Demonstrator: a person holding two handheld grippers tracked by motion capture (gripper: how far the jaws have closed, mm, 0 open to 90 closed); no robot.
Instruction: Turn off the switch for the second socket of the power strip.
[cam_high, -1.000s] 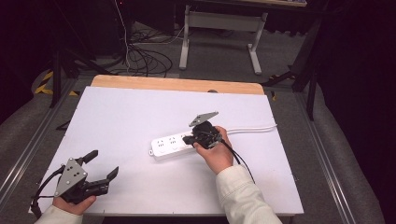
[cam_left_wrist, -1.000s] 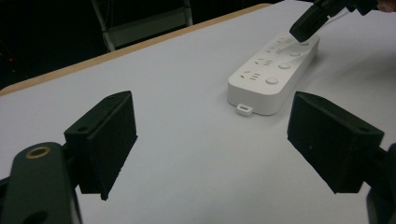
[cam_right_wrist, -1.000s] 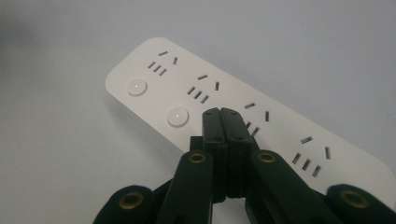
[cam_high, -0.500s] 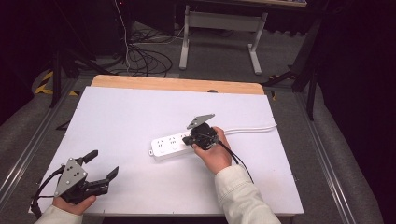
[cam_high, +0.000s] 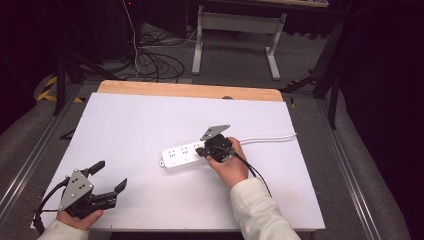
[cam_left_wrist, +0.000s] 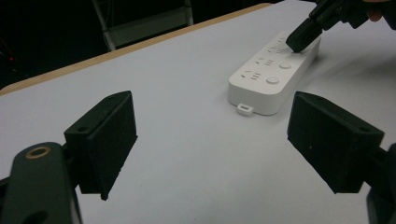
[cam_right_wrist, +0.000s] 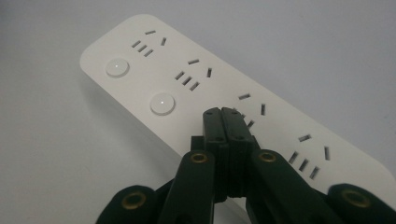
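While lying flat, power strip (cam_high: 186, 156) white, round buttons | right claw (cam_right_wrist: 221, 112) closed, empty | left claw (cam_left_wrist: 210, 140) wide

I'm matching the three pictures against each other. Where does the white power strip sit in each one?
High view: the power strip lies at the table's middle, the right tool at its right part.
Left gripper view: upper right, beyond the open left tool.
Right gripper view: runs diagonally from upper left to lower right.
Shared landmark: the shut right tool tip over the strip's round buttons.
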